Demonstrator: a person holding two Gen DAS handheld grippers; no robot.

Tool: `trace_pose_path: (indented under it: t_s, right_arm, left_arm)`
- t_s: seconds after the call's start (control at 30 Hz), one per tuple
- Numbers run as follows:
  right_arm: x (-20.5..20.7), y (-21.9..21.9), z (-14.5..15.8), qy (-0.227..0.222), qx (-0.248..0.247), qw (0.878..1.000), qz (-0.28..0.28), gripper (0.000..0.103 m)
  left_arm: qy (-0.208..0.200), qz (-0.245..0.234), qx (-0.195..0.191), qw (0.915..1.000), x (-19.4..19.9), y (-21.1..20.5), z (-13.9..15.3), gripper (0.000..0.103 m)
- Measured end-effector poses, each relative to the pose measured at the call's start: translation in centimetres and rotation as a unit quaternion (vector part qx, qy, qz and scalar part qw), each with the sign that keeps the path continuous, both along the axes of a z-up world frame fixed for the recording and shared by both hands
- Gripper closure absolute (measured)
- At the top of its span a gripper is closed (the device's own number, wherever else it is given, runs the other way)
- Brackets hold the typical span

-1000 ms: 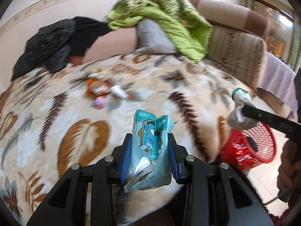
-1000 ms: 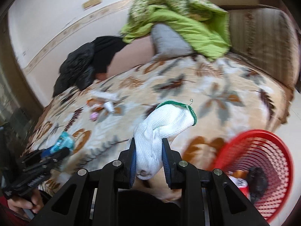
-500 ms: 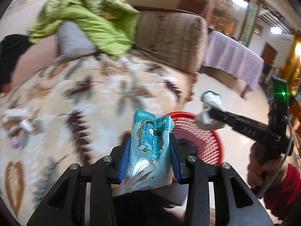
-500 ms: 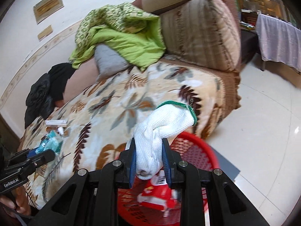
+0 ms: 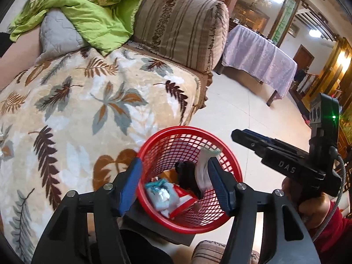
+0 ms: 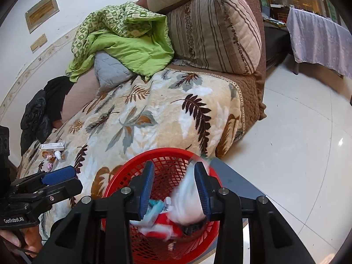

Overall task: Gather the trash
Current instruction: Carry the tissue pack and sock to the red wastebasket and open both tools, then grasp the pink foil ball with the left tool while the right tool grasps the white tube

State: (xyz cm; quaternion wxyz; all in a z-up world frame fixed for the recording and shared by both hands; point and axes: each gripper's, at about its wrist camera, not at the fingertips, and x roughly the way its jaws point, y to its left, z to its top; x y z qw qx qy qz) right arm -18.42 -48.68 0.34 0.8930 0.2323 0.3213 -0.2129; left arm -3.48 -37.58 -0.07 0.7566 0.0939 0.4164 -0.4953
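A red mesh basket (image 5: 176, 136) stands on the floor beside the sofa; it also shows in the right wrist view (image 6: 123, 171). My left gripper (image 5: 175, 182) is open above it. The teal tissue pack (image 5: 161, 194) lies inside with a red wrapper (image 5: 183, 200) and a black object (image 5: 186, 173). My right gripper (image 6: 173, 187) is open over the basket; the white glove (image 6: 188, 202), blurred, is between its jaws, falling in. More trash (image 6: 52, 150) lies on the leaf-patterned blanket (image 6: 140, 118).
A striped sofa cushion (image 5: 182, 28), a green quilt (image 5: 92, 15) and a grey pillow (image 5: 57, 35) lie at the back. A table with a lilac cloth (image 5: 257, 57) stands across the white tiled floor (image 6: 297, 132). A black jacket (image 6: 37, 116) lies far left.
Both grippers moved from the sofa to above the basket and opened. The tissue pack dropped into the basket; the glove has left the right jaws and is falling.
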Motion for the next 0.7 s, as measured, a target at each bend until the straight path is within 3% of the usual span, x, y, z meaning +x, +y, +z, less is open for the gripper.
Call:
trace_pose_path:
  t_s: [0.33, 0.7]
  right_arm:
    - [3.8, 3.2, 0.4, -0.018, 0.019, 0.998, 0.057, 0.062]
    - [12.6, 11.9, 0.1, -0.022, 0.04, 0.98, 0.191, 0.062]
  left_arm:
    - [0.0, 0.062, -0.004, 0.9981, 2.6, 5.4, 0.3, 0.042]
    - [0.008, 0.18, 0.0, 0.9837, 7.8, 15.9, -0.8, 0.042]
